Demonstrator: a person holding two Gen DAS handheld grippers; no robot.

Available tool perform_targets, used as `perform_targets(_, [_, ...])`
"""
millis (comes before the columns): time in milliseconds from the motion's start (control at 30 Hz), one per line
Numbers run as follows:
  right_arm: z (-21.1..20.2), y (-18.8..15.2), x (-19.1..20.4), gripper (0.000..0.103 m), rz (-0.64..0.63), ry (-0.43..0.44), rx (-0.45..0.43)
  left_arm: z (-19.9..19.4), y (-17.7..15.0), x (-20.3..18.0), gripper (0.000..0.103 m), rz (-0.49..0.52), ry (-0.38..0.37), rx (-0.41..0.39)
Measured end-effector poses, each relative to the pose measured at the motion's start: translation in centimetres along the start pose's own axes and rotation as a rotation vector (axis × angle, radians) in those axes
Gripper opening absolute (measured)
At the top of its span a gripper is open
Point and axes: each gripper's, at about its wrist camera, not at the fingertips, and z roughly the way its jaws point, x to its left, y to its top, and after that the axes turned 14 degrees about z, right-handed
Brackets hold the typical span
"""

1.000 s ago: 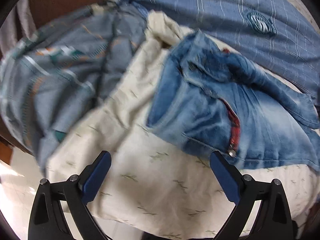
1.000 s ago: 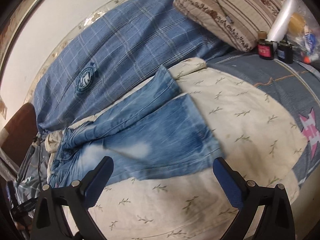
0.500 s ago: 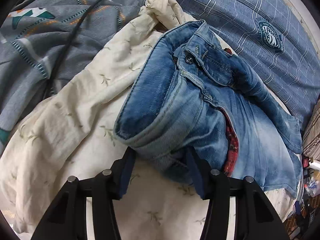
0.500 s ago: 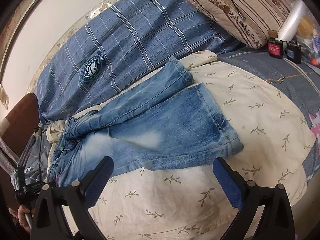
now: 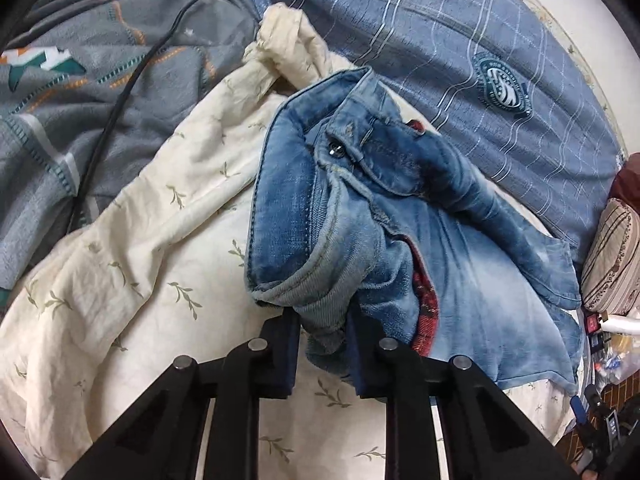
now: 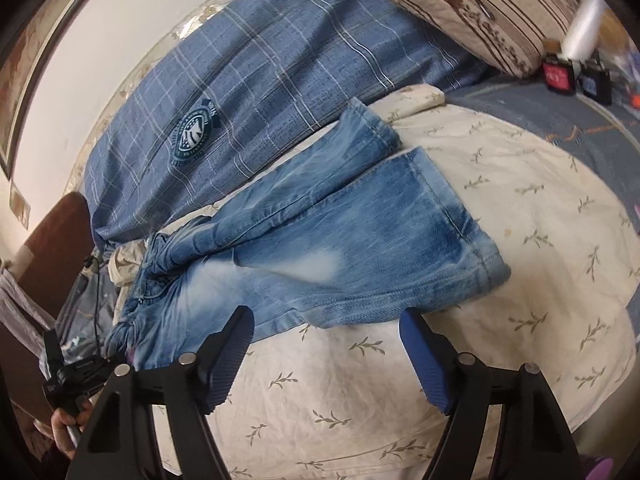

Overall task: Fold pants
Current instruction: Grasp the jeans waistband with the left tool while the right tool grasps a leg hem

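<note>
in the left wrist view, the pants (image 5: 400,216) lie on a cream sheet (image 5: 132,264) on the bed. they are blue jeans, with the top end nearest this camera. the button (image 5: 335,151) shows and some red cloth (image 5: 425,300) peeks out at the fly. the left tongs (image 5: 322,350) point steeply down at the waist. their jaws are closing and are nearly together, with a bunched bit of the waistband pinched between them. jeans are soft and floppy but thick, so they will sag and drag when lifted. i think the waistband is a good place to hold, because it is doubled, strong cloth that should not slip out. a grey blanket (image 5: 92,92) with a black cable (image 5: 132,76) lies to the left, and a blue checked blanket (image 5: 460,40) lies behind.

in the right wrist view, the pants (image 6: 320,236) stretch across the sheet (image 6: 400,392), with both legs running up and to the right, the far leg partly under the near one. the right tongs (image 6: 326,352) hang low over the near edge of the near leg, tipped down. their jaws are closing but are wide apart, and i cannot tell if any cloth is between them. nothing is held yet. a good place to grab here looks like the lower edge of the leg or the thick hem (image 6: 490,264). at the far left a hand (image 6: 66,428) holds the other tool at the waist. a striped pillow (image 6: 472,4) sits at the top.
</note>
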Motion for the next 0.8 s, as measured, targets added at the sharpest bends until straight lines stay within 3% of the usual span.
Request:
perform_targets(333, [1.4,0.9,-4.2,0.079,0.231,0.061,0.067,-4.3,0.2,-1.2,0.019,0.069,-0.019,-0.082])
perform_targets(533, [3.3,2.1,-4.2,0.081,0.300,0.061,0.064,-5.5,-0.2,-0.7,0.019,0.066,-0.020,-0.073])
perform_targets(633, [3.8,2.8,-4.6,0.079,0.393,0.066,0.022,-6.4,-0.6,-0.7,0.019,0.070,-0.020,-0.082])
perform_targets(667, [3.9,3.0,-4.6,0.069,0.405,0.053,0.015,-6.8,-0.4,-0.7,0.019,0.069,-0.021,-0.083])
perform_targets(700, [4.0,3.3,-4.6,0.040,0.400,0.027,0.007,-7.0,-0.5,-0.6,0.019,0.069,-0.020,-0.081])
perform_targets(733, [4.1,3.5,-4.4,0.027,0.378,-0.018,-0.004,-7.1,-0.5,-0.5,0.019,0.069,-0.016,-0.080])
perform_targets(800, [3.9,3.5,-4.8,0.015,0.383,-0.029,-0.026,-7.5,-0.6,-0.3,0.019,0.070,-0.003,-0.078])
